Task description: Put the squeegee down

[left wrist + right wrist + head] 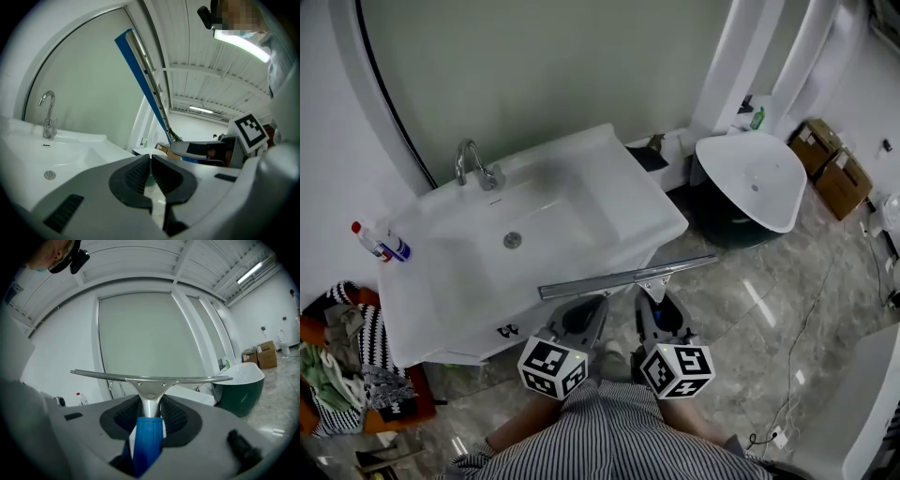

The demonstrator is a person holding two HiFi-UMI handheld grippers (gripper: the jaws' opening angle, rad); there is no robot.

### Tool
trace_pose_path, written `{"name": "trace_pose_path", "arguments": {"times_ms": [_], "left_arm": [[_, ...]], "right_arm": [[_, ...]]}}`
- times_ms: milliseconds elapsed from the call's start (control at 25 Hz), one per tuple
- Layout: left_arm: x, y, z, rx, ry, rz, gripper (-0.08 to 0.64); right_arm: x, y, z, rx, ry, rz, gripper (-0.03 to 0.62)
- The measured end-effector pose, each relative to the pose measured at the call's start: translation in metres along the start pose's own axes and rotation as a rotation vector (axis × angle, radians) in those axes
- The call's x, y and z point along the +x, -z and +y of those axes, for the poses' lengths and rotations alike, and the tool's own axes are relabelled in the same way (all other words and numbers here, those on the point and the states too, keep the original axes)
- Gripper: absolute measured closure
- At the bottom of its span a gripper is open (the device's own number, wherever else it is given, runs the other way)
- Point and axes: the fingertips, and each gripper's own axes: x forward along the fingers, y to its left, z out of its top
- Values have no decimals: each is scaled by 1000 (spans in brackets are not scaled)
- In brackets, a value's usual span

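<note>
1. Seen from the head view, a person stands at a white washbasin (628,202) and holds a gripper in each hand, close in front of a striped garment (609,431).
2. The right gripper (661,314) is clamped on the squeegee (628,277). In the right gripper view its ribbed pads (173,416) press on the metal neck just above the blue handle (147,441).
3. The squeegee's handle points back toward the person, and its blade faces away, toward the basin.
4. The long axis of the blade runs left to right across the head view, rising slightly to the right.
5. The left end of the blade lies over the front rim of the basin. The right end reaches past the basin's corner, over the marble floor (741,309).
6. I cannot tell whether the blade touches the rim.
7. In the right gripper view the blade sits level, with its ends curving slightly down.
8. The left gripper (581,319) is just beside the right one, nearer the basin. Its jaws are closed together with nothing between them.
9. In the left gripper view the squeegee appears as a blue strip and a metal channel, slanting steeply up and to the left.
10. A chrome tap (473,164) stands at the back of the basin.
11. A spray bottle (380,244) lies on the basin's left edge.
12. A white and dark green tub (750,183) stands to the right, with cardboard boxes (830,169) beyond it.
</note>
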Motion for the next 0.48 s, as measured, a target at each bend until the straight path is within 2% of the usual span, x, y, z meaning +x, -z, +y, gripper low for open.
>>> {"name": "trace_pose_path", "arguments": {"times_ms": [200, 480], "left_arm": [[18, 1, 19, 3, -3, 38, 537], [66, -25, 64, 19, -63, -2, 537]], "right_arm": [[32, -2, -9, 9, -11, 5, 465], [98, -18, -35, 5, -36, 12, 465]]}}
